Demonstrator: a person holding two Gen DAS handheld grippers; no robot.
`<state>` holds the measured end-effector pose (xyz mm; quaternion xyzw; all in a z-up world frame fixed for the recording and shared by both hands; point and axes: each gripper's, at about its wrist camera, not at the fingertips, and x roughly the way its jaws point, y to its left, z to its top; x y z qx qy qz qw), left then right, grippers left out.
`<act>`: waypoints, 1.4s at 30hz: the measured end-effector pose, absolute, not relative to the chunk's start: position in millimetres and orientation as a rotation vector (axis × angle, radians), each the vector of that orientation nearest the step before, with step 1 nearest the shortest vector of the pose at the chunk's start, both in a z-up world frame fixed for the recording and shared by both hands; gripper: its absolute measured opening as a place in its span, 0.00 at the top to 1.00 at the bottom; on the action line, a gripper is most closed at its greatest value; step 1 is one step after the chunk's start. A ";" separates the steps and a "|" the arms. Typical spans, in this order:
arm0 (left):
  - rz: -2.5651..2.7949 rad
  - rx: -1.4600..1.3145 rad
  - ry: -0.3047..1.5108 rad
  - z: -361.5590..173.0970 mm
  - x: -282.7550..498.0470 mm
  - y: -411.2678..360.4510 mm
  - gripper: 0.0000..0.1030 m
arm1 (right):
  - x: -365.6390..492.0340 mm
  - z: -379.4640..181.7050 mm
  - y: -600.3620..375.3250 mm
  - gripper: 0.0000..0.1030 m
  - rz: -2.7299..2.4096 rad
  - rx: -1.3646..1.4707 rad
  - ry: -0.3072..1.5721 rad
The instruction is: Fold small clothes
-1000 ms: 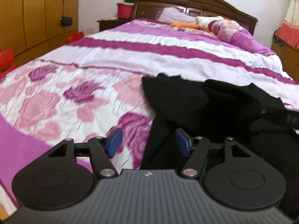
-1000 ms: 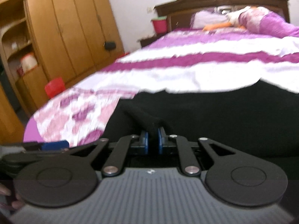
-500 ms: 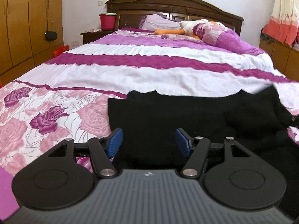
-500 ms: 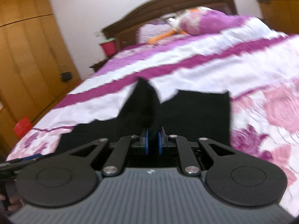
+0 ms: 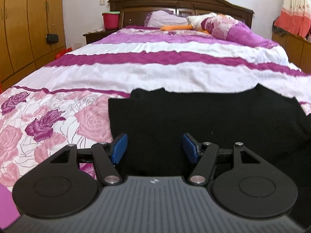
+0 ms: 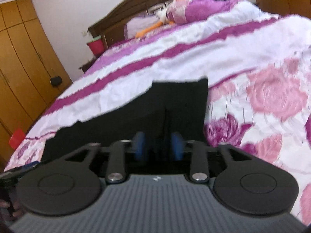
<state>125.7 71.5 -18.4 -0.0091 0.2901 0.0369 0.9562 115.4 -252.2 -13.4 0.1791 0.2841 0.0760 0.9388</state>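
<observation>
Spread over a wide bed, the pink-and-purple floral quilt (image 5: pixel 58 120) is the working surface, and the black garment (image 5: pixel 204 116) lies flat on its near end, on the rose-printed part just short of the first purple stripe. From the left wrist view the garment shows a straight left edge and a squared far corner, which suggests one fold already laid over; its right side is more rumpled, with a raised flap near the far right corner.

The right gripper (image 6: pixel 159 145) has just been opening: its blue pads (image 6: pixel 140 145) now stand apart with a thin upright ridge of black cloth between them, seemingly no longer pinched. The left gripper (image 5: pixel 154 147) hangs over the garment's near left part with its jaws wide apart and nothing between them.

To do this release well, I would draw the right gripper straight back along its fingers so the pads do not drag the ridge and undo the fold, then press the ridge flat. Next, square the rumpled right side against the straight left edge before taking the following fold.
</observation>
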 end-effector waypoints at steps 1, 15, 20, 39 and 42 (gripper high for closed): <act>0.073 -0.027 0.586 -17.0 127.2 71.4 0.34 | 117.4 -11.2 -252.5 0.44 0.153 0.360 0.567; 0.090 -0.083 0.507 -19.6 147.2 73.9 0.34 | 152.5 -26.9 -243.8 0.93 0.214 0.303 0.521; 0.146 -0.139 0.538 -35.7 167.4 84.1 0.34 | 151.7 -18.8 -244.3 0.93 0.124 0.225 0.454; 0.165 -0.152 0.598 -44.0 165.7 95.1 0.31 | 159.4 -40.3 -255.1 0.85 0.099 0.251 0.630; 0.138 -0.136 0.603 -32.5 142.5 94.5 0.31 | 144.3 -29.8 -256.4 0.80 0.121 0.262 0.660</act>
